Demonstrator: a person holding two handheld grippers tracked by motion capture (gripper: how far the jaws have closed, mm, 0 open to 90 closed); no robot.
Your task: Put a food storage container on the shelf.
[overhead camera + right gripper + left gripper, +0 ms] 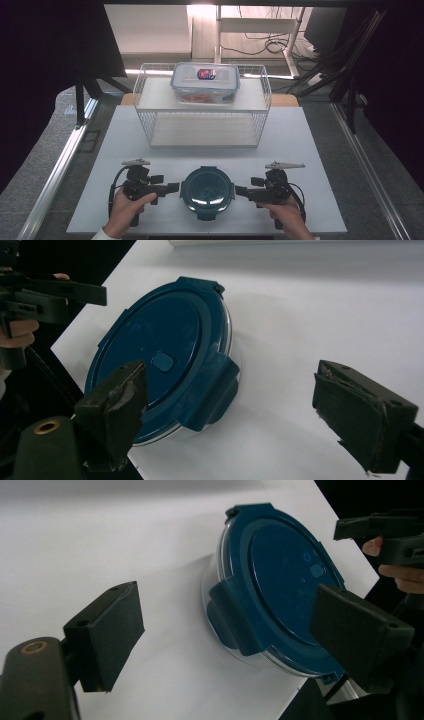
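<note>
Beside the round container [207,192], both grippers (jaws apart).

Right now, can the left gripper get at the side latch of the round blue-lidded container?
Probably yes. The left gripper is open, its jaws standing wide, and the latch of the round container faces it across bare white table with nothing between.

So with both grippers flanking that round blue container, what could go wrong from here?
1. The container sits near the table's front edge; a one-sided push could slide it off.
2. Both hand-held grippers, left and right, are open at opposite side latches; an uneven squeeze might spin the round body rather than grip it.
3. The glass base could slip from the pads.
</note>
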